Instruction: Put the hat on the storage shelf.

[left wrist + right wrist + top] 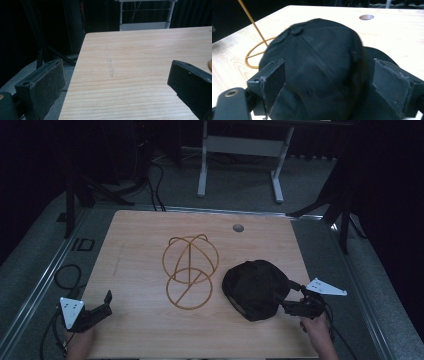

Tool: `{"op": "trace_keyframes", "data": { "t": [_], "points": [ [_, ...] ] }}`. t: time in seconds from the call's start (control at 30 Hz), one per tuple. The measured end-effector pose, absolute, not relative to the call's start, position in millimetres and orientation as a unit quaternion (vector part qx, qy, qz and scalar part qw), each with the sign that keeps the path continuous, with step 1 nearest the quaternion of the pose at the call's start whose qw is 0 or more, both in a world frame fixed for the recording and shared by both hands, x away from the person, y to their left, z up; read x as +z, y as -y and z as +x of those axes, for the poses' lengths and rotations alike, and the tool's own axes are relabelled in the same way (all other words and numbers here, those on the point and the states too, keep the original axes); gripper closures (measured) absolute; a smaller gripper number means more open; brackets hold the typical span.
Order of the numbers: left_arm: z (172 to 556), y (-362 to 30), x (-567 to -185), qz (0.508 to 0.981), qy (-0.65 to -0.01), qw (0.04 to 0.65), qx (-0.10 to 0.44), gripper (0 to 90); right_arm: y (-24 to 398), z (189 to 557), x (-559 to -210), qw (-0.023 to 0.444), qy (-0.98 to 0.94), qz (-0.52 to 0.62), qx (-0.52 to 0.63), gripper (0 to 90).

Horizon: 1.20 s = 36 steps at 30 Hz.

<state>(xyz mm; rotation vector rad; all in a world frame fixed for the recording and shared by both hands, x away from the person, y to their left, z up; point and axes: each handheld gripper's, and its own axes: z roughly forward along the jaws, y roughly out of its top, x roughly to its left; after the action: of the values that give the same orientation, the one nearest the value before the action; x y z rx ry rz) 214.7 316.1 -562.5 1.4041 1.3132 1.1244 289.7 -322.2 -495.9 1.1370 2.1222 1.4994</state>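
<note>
Partly hidden, black cap blurs btwn spread right claw jaws.

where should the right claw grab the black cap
At the near edge of the black cap, coming low from the right claw side. The crown is too broad; the soft edge facing the open jaws is thin enough to pinch, probably.

Black fabric cap, matching top button. Golden-yellow wire stand. Light wood-grain table top, pale streak. Black gripper jaws; grey three-cornered plates. Grey carpet floor.
</note>
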Motion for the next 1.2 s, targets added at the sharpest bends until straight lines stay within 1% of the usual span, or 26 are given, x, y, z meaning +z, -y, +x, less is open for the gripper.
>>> {"op": "trace_keyframes", "data": {
  "t": [0.1,0.17,0.43,0.47,0.53,0.6,0.8,0.83,0.9,0.93,1.1,1.17,1.2],
  "points": [
    [214.8,-316.2,-562.6,0.566,-0.529,0.443,0.451,1.6,313.0,292.9,-495.2,0.157,-0.747,0.381,0.522,11.0],
    [214.7,-316.5,-562.5,0.566,-0.528,0.445,0.450,1.6,305.6,297.8,-497.5,0.150,-0.754,0.378,0.515,10.4],
    [214.7,-316.5,-562.5,0.568,-0.527,0.446,0.448,1.6,303.7,302.0,-505.6,0.146,-0.769,0.383,0.490,9.8],
    [214.8,-316.5,-562.5,0.568,-0.527,0.446,0.448,1.6,304.4,301.2,-509.7,0.129,-0.775,0.381,0.488,9.8],
    [214.8,-316.1,-562.5,0.568,-0.526,0.447,0.448,1.6,303.7,300.6,-516.0,0.120,-0.784,0.377,0.478,9.8],
    [214.8,-315.9,-562.4,0.570,-0.525,0.446,0.448,1.6,301.0,300.0,-522.6,0.124,-0.795,0.375,0.461,9.9],
    [215.1,-315.7,-562.5,0.570,-0.526,0.445,0.448,1.6,293.4,300.7,-533.3,0.119,-0.807,0.368,0.447,10.7],
    [215.0,-315.7,-562.5,0.570,-0.525,0.445,0.448,1.6,291.9,301.1,-534.7,0.121,-0.806,0.368,0.447,13.9],
    [215.0,-315.7,-562.5,0.570,-0.525,0.445,0.448,1.6,287.8,302.3,-537.7,0.123,-0.809,0.368,0.442,14.3],
    [215.0,-315.8,-562.5,0.570,-0.525,0.445,0.449,1.7,285.3,302.0,-539.0,0.132,-0.810,0.366,0.439,16.6],
    [215.0,-315.8,-562.5,0.570,-0.525,0.446,0.448,1.6,275.7,304.4,-538.6,0.147,-0.811,0.369,0.429,17.9],
    [214.9,-315.9,-562.5,0.570,-0.524,0.447,0.447,1.6,273.4,305.6,-537.4,0.155,-0.810,0.371,0.426,23.1],
    [215.0,-315.9,-562.5,0.570,-0.525,0.447,0.447,1.6,273.1,306.6,-537.1,0.155,-0.808,0.374,0.428,27.9]
  ]
}}
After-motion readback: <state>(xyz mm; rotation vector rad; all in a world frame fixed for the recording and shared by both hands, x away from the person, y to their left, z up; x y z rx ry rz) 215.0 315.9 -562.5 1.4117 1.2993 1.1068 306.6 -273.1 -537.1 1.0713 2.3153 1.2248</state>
